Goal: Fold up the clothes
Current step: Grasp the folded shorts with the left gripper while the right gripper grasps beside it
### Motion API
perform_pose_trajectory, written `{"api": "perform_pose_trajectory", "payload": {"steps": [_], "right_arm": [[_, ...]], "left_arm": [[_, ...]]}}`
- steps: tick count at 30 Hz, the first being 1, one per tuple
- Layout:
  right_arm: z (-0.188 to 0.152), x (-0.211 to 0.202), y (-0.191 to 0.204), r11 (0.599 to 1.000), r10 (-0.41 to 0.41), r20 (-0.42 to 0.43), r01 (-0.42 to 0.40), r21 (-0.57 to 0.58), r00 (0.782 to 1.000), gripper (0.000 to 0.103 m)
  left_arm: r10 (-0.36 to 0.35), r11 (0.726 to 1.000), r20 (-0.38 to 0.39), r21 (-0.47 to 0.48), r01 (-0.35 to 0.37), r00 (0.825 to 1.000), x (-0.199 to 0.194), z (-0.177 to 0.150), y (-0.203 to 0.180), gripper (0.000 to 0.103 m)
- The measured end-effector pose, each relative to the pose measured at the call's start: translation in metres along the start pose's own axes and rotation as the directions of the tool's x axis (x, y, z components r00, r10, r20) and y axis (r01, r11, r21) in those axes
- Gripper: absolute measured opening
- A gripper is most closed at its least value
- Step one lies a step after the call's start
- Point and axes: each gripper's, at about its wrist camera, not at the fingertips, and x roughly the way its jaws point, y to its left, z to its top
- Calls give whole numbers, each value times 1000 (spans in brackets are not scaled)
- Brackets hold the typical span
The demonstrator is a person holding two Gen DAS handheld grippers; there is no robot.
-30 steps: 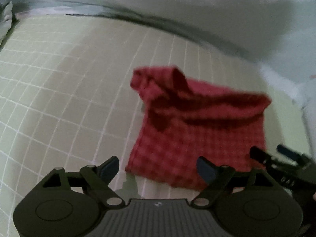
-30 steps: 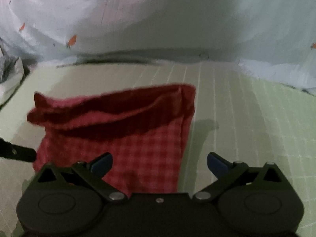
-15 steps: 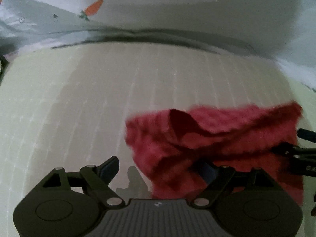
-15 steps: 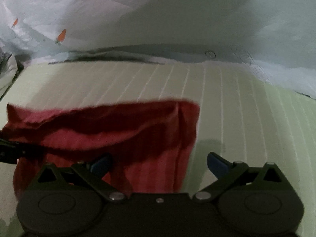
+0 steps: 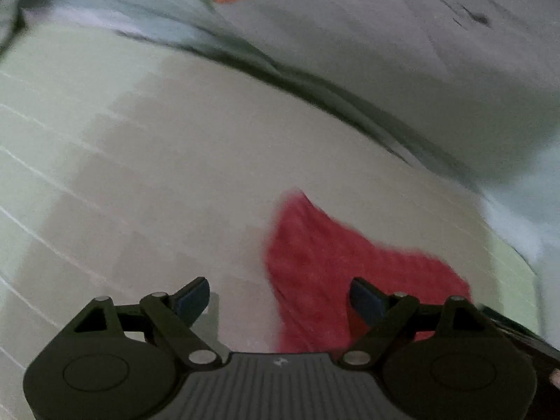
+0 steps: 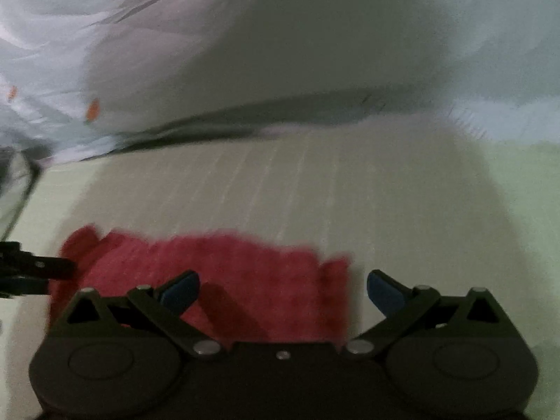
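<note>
A pale gridded mattress [image 5: 147, 161] backed by light printed bedding [image 6: 280, 52]. The red checked cloth [image 6: 245, 280] lies crumpled just ahead of both tools. Left tool [image 5: 280, 297] and right tool [image 6: 283, 288] stand wide and empty, the cloth's left and right edges showing between their jaws. Best practice, judged: take both near corners, lift evenly, and fold away without dragging.

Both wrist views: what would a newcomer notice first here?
The red cloth, lying low in both views on a pale gridded sheet, stands out most. Next, the two open grippers, left and right, over its corners, neither holding it. Behind lies a pale blanket with orange prints.
</note>
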Motion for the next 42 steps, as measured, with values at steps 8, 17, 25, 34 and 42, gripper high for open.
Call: {"api": "perform_pose_trajectory", "payload": {"steps": [8,17,25,34,42], "right_arm": [[-34,-4,21,993,104,-80,-100,55,991,94],[-52,-69,54,964,264,-60,-260,61,963,10],[-101,-157,84,959,285,16,-285,2,959,9],[-176,-205,107,966,250,18,-250,69,968,10],[-216,-241,123,983,127,11,-127,130,992,10]], "left_arm": [[-8,987,-63,159,18,998,9,-43,-42,73],[-105,976,-81,184,118,991,-55,-75,-58,8],[-104,973,5,206,101,995,-145,-142,-57,9],[-111,957,-45,263,119,993,-184,-199,-33,9],[-164,934,-131,299,197,978,-201,-229,-33,9]]}}
